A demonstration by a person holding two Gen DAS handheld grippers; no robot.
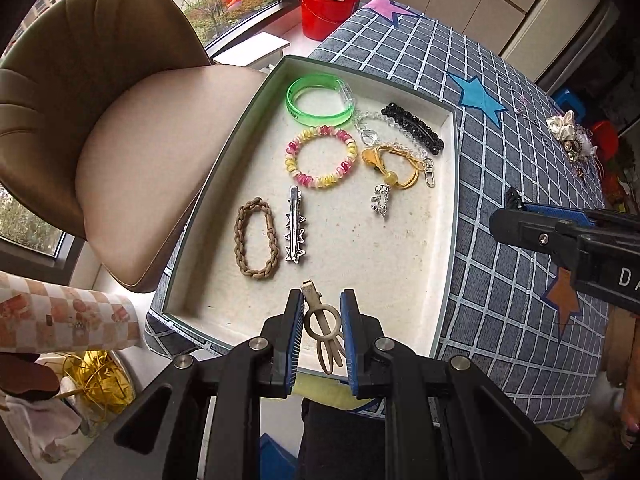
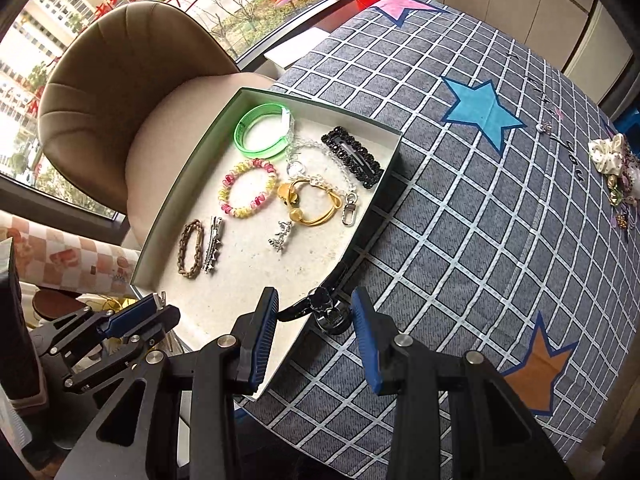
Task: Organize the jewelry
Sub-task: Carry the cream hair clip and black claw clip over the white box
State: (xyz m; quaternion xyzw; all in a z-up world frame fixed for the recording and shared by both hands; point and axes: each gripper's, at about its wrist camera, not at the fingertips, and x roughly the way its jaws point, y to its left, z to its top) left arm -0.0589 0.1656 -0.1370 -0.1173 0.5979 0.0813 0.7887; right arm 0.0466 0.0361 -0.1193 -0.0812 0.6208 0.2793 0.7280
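Observation:
A shallow box tray (image 1: pixel 450 216) (image 2: pixel 384 168) on the checked tablecloth holds several pieces: a green bangle (image 1: pixel 320 100), a pink-yellow bead bracelet (image 1: pixel 320 158), a brown braided band (image 1: pixel 256 238), a silver clip (image 1: pixel 295 228), a black barrette (image 1: pixel 414 128) and a yellow tie (image 1: pixel 394 166). My left gripper (image 1: pixel 322 312) is over the tray's near edge, its jaws apart, with a beige hair clip (image 1: pixel 324 328) between them; contact with the pads is unclear. My right gripper (image 2: pixel 316 312) is open around a black clip (image 2: pixel 326 310) at the tray's right rim.
A tan chair (image 1: pixel 112 128) stands against the tray's left side. More jewelry and a cream scrunchie (image 2: pixel 608 154) lie at the table's far right. A red bucket (image 1: pixel 326 12) with a pink bowl sits by the window. The tablecloth (image 2: pixel 480 220) has star patches.

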